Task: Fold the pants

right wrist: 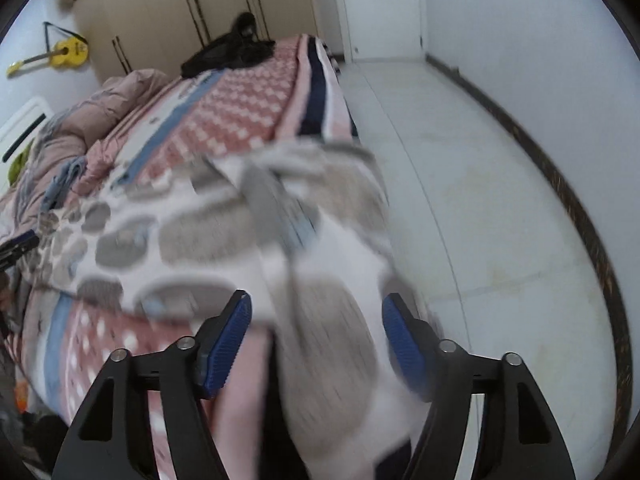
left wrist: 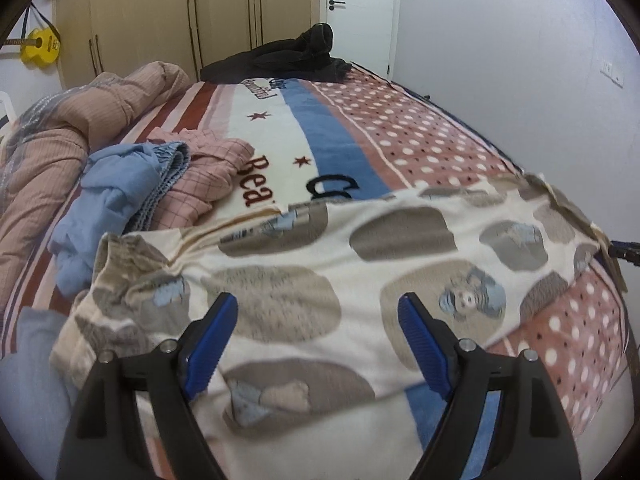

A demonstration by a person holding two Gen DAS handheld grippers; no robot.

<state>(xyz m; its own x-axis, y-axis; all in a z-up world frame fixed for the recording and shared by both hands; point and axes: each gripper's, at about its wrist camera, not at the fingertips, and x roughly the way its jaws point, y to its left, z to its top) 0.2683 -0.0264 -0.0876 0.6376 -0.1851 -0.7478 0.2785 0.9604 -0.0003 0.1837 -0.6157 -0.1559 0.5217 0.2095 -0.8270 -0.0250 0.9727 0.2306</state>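
The pants [left wrist: 360, 264] are cream with grey and beige blotches and small printed figures. They lie spread across the near end of the bed, waistband at the left. My left gripper [left wrist: 318, 304] is open just above their middle, holding nothing. In the right wrist view the pants [right wrist: 224, 232] are blurred, and their right end hangs over the bed's corner. My right gripper [right wrist: 316, 304] is open with that hanging cloth [right wrist: 332, 344] between its jaws. The right gripper's tip also shows in the left wrist view [left wrist: 624, 249] at the pants' right end.
The bed cover [left wrist: 400, 136] is striped and dotted. A blue garment [left wrist: 120, 200] and a pink checked one [left wrist: 208, 172] lie at the left beside a pink quilt [left wrist: 60, 140]. Dark clothes [left wrist: 288, 60] lie at the far end. White floor [right wrist: 480, 200] runs along the bed's right side.
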